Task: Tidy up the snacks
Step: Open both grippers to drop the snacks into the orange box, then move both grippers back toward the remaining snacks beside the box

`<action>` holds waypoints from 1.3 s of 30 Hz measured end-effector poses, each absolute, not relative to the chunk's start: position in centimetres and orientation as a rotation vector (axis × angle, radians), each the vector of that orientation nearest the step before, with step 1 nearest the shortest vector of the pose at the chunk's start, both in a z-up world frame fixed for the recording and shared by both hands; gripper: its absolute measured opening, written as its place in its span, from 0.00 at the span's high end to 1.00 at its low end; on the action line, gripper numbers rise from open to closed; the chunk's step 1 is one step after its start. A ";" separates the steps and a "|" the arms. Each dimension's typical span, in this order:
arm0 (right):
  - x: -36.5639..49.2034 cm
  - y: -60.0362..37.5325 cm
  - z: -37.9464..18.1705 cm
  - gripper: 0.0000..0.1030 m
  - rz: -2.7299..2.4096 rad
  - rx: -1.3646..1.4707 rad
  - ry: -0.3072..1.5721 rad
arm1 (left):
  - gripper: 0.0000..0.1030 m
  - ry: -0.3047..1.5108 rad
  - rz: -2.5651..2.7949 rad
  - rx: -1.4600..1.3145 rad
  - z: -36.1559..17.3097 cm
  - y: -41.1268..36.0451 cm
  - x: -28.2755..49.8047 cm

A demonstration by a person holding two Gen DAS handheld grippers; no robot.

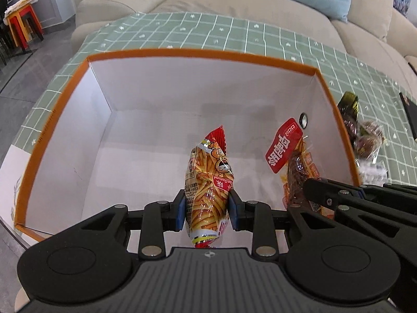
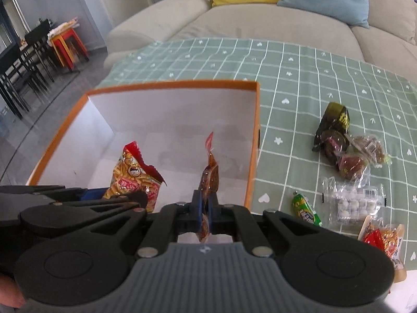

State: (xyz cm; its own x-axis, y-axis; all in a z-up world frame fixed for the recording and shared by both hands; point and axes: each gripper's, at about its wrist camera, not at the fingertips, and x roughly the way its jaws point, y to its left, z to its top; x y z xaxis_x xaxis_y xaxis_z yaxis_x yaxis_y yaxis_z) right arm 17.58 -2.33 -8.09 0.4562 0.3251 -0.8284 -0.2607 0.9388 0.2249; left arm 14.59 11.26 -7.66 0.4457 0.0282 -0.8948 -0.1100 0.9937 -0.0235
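Hanging over the orange-rimmed box, the crinkly fries-print packet sat clamped between the left gripper pads; the right gripper pinched a flat brown sachet, red label in Chinese characters. Loose snacks lay beyond the box's right wall.

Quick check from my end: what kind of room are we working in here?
Most likely a home living room. A beige sofa with yellow and blue cushions sits just behind the low table's green checked cloth, and a dark dining table with chairs stands further back on the left.
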 end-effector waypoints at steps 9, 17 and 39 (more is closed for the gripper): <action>17.7 -1.8 -8.4 0.99 0.378 0.033 1.040 | 0.64 1.161 0.106 -0.087 -8.7 11.7 14.6; 17.4 -2.6 -7.6 0.93 0.371 0.060 1.027 | 0.44 1.160 0.120 -0.104 -8.4 12.0 14.2; 13.9 -7.2 -0.8 0.47 0.296 0.083 0.813 | 0.24 0.898 0.085 -0.037 -0.6 9.3 11.5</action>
State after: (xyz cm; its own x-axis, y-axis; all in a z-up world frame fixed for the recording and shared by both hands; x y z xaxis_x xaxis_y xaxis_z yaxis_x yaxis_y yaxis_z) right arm 13.93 -7.21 -0.84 0.6484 0.2921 -0.7030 -0.2288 0.9555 0.1859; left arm 11.49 9.25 -0.59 0.6204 0.0582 -0.7822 -0.0895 0.9960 0.0031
